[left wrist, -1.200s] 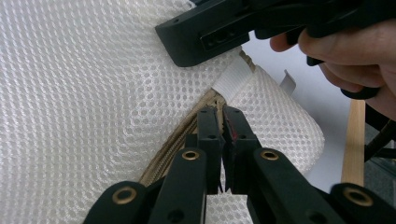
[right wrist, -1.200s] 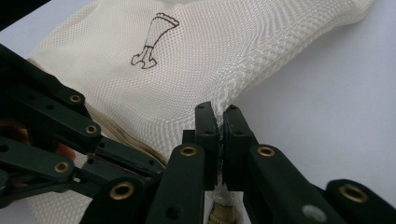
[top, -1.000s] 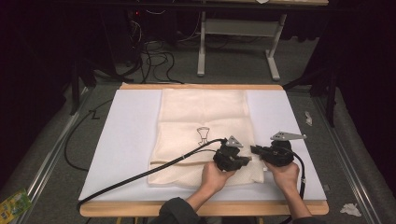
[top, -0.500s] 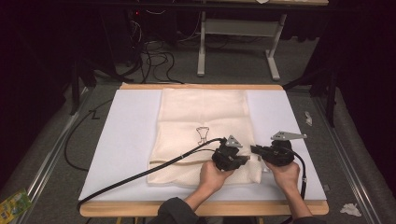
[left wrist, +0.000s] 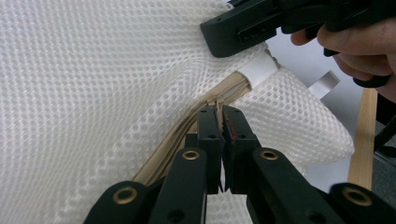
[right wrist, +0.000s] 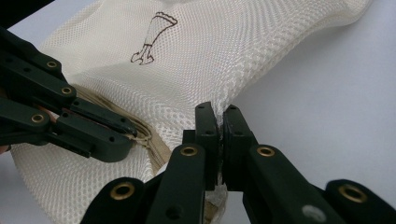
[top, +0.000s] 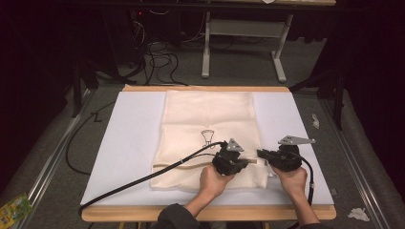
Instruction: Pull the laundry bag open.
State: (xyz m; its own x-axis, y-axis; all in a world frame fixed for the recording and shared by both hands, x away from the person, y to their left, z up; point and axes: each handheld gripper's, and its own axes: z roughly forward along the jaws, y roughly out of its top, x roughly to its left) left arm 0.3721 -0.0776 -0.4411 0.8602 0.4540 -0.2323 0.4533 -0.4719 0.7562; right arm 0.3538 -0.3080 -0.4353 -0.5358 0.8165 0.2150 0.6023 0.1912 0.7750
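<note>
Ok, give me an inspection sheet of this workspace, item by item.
Surface: white sheet on a wooden table.
Job's things: cream mesh bag lying flat, zip along its near end.
Clutter: nothing seen on the sheet.
Grippers: left claw shut on the zip; right claw shut on the bag's edge.
Cables: black cable trails off the left gripper.
Surroundings: grey floor, scraps, metal stand.

Zipper pull (left wrist: 218, 103) hidden between left gripper (left wrist: 221, 122) jaws; mesh bag (right wrist: 219, 60) edge vanishes inside right gripper (right wrist: 220, 122); bag's printed mark (top: 207, 137) too small to read.
</note>
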